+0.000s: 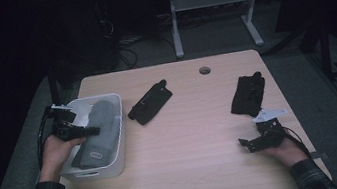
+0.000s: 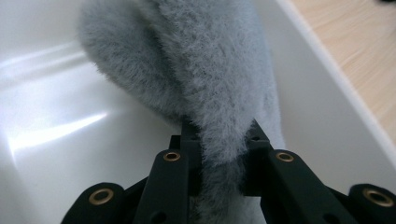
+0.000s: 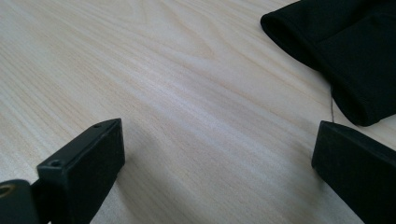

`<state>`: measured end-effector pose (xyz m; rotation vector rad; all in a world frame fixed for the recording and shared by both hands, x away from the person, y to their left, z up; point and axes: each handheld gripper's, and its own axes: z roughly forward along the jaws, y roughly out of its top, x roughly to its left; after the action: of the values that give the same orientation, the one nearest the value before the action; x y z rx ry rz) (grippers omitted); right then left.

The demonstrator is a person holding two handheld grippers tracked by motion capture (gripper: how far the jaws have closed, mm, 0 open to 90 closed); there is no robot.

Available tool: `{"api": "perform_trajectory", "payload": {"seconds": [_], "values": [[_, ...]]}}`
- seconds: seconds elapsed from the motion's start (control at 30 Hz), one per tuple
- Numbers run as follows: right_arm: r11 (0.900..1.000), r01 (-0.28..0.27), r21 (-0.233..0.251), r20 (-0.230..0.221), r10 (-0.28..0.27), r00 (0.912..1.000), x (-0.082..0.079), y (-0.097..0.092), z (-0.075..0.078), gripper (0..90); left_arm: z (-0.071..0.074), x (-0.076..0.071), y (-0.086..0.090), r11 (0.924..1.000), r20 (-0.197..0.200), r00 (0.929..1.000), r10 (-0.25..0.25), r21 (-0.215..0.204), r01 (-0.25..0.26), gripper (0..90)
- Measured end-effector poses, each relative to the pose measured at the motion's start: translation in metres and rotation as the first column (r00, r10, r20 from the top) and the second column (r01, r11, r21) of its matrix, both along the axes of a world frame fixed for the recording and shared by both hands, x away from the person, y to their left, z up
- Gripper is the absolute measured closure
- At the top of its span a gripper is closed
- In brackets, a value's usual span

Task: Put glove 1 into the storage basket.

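A grey fuzzy mitten (image 1: 96,133) lies in a white bin (image 1: 117,132) at the table's left side. My left gripper (image 1: 92,130) reaches into the bin from the left and is shut on the grey mitten (image 2: 219,93), whose pile bulges between the two black jaws in the left gripper view. My right gripper (image 1: 246,144) rests low over the table near the front right, jaws wide apart with nothing between them. A black glove (image 1: 247,94) lies just beyond it, and its cuff (image 3: 345,56) shows at the upper right of the right gripper view.
A second black glove (image 1: 150,102) lies mid-table right of the bin. A round cable hole (image 1: 205,70) sits near the table's far edge. The white bin wall (image 2: 317,107) rises close on the right of the left gripper. Bare wood (image 3: 187,84) spreads ahead of the right gripper.
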<state>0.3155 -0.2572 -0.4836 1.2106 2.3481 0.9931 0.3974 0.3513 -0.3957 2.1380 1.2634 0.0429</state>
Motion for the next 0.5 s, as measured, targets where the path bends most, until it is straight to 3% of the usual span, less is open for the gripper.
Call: {"api": "perform_trajectory", "payload": {"seconds": [0.2,0.37,0.5], "values": [[1.0000,0.002,0.001,-0.001,-0.002,1.0000,-0.0002,0.0002,0.0000,2.3,-0.0112,0.0079,0.0022,0.9968,0.001,0.9999,0.012,0.079,-0.012,70.1],[1.0000,0.004,0.002,-0.004,-0.004,1.0000,-0.0007,0.0005,0.0002,2.3,-0.0126,0.0101,0.0054,0.9897,0.046,0.9978,0.047,0.133,-0.053,52.7],[1.0000,0.004,0.002,-0.004,-0.004,1.0000,-0.0007,0.0005,0.0002,2.3,-0.0076,0.0078,0.0077,0.9874,0.092,0.9922,0.084,0.126,-0.096,35.8]]}}
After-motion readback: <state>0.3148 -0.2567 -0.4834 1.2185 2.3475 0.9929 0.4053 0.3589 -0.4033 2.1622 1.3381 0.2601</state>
